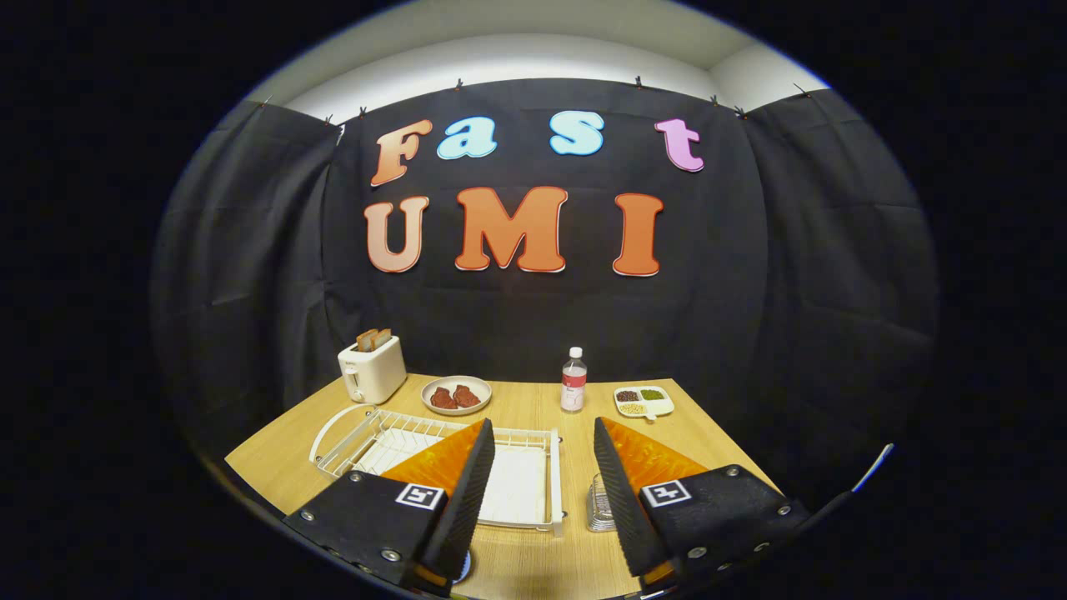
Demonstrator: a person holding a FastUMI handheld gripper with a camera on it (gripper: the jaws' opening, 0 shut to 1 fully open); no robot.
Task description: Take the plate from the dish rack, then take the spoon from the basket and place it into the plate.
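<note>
Gripper view looks along my two fingers over a light wooden table [533,408] that stands against the black cloth wall. My gripper [542,433] is wide open and has hold of nothing; between the fingers I see only the table and part of the rack. A white wire dish rack [392,433] with a flat white tray lies just ahead, partly under my left finger [463,475], and a white curved rim, maybe the plate, stands at its far left end, but I cannot tell this for sure. A small metal mesh basket [598,504] stands just beside my right finger [613,475], half hidden by it; what is inside it I cannot tell. Beyond the rack, near the wall, a white toaster [372,368] holds two slices of bread. Beside it is a round pale plate with brown pieces of food [456,394], then a clear plastic bottle [573,381], then a white divided dish with beans [643,401].
</note>
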